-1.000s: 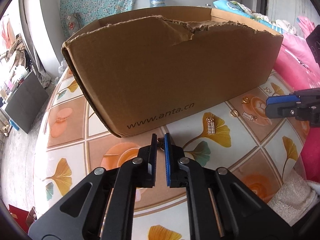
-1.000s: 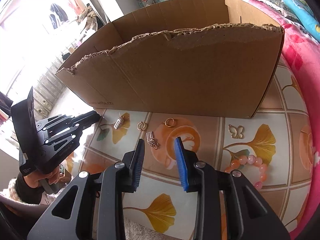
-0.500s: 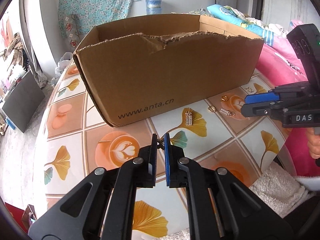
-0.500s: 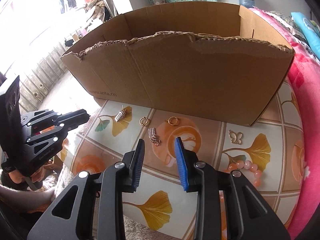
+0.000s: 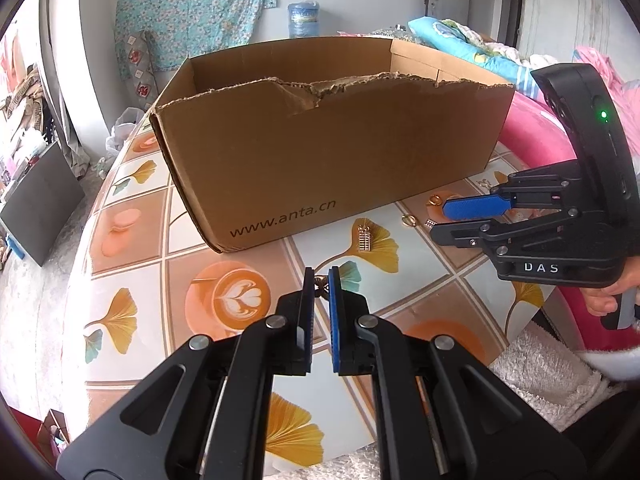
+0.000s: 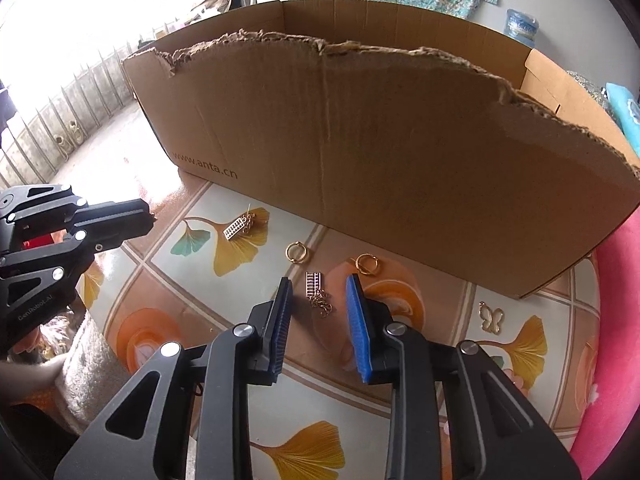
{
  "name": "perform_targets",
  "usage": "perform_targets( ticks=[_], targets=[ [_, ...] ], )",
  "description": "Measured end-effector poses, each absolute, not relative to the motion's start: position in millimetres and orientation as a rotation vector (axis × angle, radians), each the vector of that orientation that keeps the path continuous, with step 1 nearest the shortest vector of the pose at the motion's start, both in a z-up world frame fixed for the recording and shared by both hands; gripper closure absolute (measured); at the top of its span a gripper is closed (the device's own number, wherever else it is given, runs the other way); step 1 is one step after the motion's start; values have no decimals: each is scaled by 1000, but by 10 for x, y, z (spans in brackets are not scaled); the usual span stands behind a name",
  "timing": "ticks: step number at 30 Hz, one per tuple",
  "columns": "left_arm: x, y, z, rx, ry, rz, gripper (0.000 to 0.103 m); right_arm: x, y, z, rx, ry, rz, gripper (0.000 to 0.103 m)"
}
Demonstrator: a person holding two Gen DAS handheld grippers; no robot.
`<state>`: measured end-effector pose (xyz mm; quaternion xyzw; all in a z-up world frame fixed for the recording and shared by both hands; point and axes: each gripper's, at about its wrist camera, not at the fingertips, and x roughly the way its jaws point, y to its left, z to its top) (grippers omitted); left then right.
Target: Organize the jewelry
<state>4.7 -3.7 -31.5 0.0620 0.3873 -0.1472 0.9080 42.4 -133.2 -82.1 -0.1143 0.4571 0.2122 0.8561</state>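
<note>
We count one torn brown cardboard box (image 6: 400, 152), in front of it two gold hoop earrings (image 6: 296, 252) (image 6: 367, 263), two gold abacus-shaped chain pendants (image 6: 236, 228) (image 6: 314, 285), one gold butterfly outline charm (image 6: 490, 317), behind the box one blue water jug (image 5: 303, 19).

Brown corrugated cardboard box (image 6: 380, 152), ahead of both claws, bears dark "www.anta.cn" lettering. The tablecloth (image 5: 132, 248) beneath shows white and tan squares with yellow-and-teal ginkgo leaves and orange latte-art cups. Left gripper (image 5: 320, 284): black frame, blue pads, pinching a small gold piece. Right gripper (image 6: 320, 300): black frame, blue pads (image 6: 358, 320). Between its fingers lies a gold abacus charm (image 6: 314, 286); beyond, two gold hoops (image 6: 297, 253); right of it, a gold butterfly (image 6: 490, 317).
</note>
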Motion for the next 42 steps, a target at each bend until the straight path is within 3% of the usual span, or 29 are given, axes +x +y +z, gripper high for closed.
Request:
perform_targets(
  ticks=[5, 23, 25, 27, 32, 34, 35, 36, 42],
  targets=[
    [53, 8, -295, 116, 795, -303, 97, 460, -1377, -838, -202, 975, 457, 96],
    [-73, 52, -15, 118, 730, -309, 97, 365, -1852, -515, -43, 918, 492, 99],
    [-75, 42, -28, 121, 735, -313, 97, 366, -1818, -558, -79, 924, 485, 93],
    [-94, 33, -45, 122, 740, -316, 97, 377, -1708, -631, -126, 938, 490, 73],
    [-109, 3, -51, 124, 741, -318, 97, 425, -1502, -781, -248, 944, 480, 72],
    [-114, 2, -57, 121, 743, -318, 97, 462, -1496, -890, -263, 969, 475, 78],
    [-117, 6, -60, 121, 743, -317, 97, 469, -1524, -886, -243, 957, 487, 92],
    [-120, 11, -59, 123, 743, -317, 97, 491, -1561, -870, -219, 971, 494, 99],
    [-131, 64, -25, 118, 733, -310, 97, 457, -1919, -645, -16, 974, 515, 102]
  ],
)
